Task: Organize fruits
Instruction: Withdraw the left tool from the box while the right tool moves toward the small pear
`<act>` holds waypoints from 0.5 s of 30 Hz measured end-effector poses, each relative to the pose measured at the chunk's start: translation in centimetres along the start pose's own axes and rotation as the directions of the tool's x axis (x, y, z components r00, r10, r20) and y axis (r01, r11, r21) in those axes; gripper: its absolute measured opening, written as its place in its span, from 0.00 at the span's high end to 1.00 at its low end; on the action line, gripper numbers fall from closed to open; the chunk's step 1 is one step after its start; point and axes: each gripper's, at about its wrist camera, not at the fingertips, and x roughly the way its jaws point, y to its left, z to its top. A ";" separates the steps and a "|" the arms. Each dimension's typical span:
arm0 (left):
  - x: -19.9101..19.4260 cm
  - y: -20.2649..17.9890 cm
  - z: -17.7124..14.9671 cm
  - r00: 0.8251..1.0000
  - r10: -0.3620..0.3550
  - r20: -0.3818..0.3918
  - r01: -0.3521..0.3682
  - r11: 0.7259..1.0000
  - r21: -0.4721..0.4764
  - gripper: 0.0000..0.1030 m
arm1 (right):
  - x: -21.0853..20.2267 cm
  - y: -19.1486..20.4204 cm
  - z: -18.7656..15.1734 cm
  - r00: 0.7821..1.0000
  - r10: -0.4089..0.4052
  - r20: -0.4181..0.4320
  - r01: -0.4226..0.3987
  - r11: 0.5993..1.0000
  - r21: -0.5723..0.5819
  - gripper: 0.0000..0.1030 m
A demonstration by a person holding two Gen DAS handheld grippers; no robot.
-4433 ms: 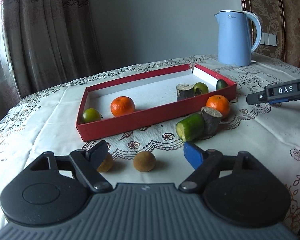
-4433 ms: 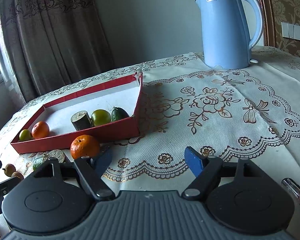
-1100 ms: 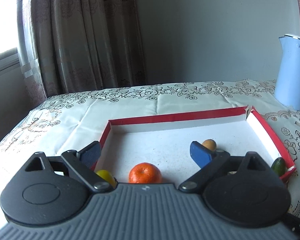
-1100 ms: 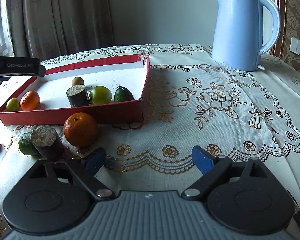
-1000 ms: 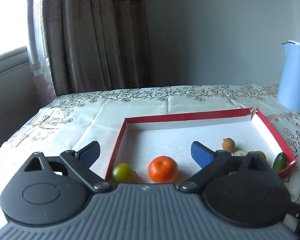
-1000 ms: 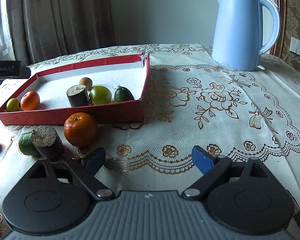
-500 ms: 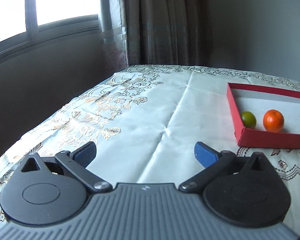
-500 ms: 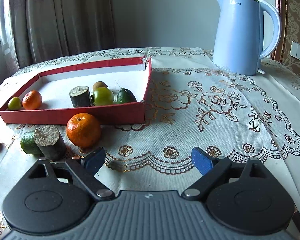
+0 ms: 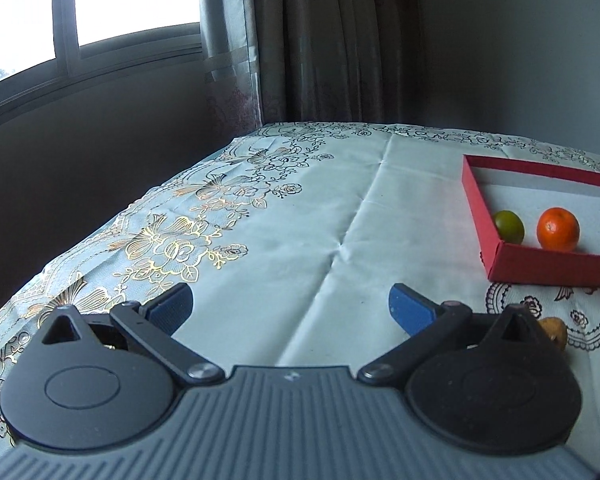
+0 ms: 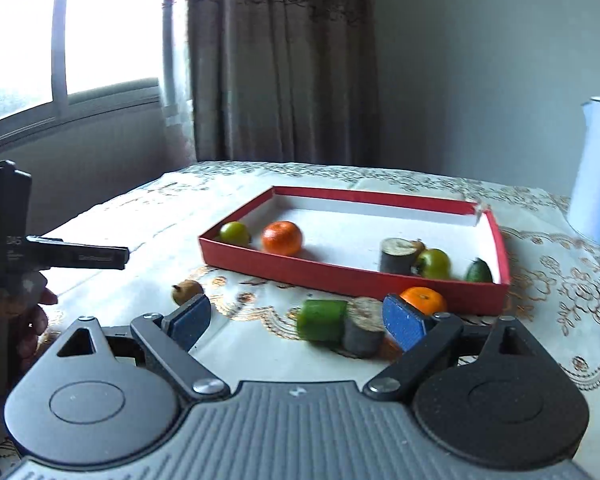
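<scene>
A shallow rectangular cardboard tray [image 10: 352, 276], red outside and white inside, lies on a worktop [image 9: 300, 216] covered by a pale cloth with gilt floral embroidery and a scalloped lace border. Its far right corner is torn open.

Inside the tray, seen from the right wrist: a smooth green round fruit [image 10: 235, 233] and a dimpled orange mandarin [image 10: 282, 237] side by side at the left end; at the right end a stubby grey-barked cylinder with a pale cut face [image 10: 398, 255], a second green round fruit [image 10: 434, 263] just beside it, and a dark green oval fruit [image 10: 478, 271] in the near right corner. A small brown thing behind the cylinder is mostly hidden.

Outside, close to the tray's near wall: a second mandarin [image 10: 424, 299], another grey cylinder [image 10: 364, 326] touching a bright green cut piece [image 10: 323, 319], and, well to the left, one small brown round fruit [image 10: 187, 291].

The right hand-held gripper [image 10: 298, 320] stands wide open with nothing between its blue pads, the green piece and cylinder just beyond them. The left hand-held gripper [image 9: 290, 307] has just been opening and stands fully spread over bare cloth left of the tray, empty. Open cloth runs from there to the worktop's left edge. A pale blue kettle [image 10: 598, 176] stands far right.
</scene>
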 end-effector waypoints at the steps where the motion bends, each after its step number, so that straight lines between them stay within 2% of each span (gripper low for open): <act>1: 0.1 0.1 0.0 1.000 0.005 -0.003 -0.005 1.000 -0.008 0.00 | 0.4 0.8 0.3 1.000 0.018 -0.003 -0.019 1.000 -0.021 0.09; 7: 0.0 0.5 0.0 1.000 0.030 -0.001 -0.030 0.999 -0.036 0.00 | 4.2 5.0 1.5 0.995 0.078 -0.057 -0.085 0.990 -0.116 0.10; 15: 0.6 1.5 0.0 0.999 0.019 -0.032 -0.023 0.995 -0.096 0.00 | 8.7 6.1 1.6 0.987 0.085 -0.137 -0.104 0.985 -0.137 0.16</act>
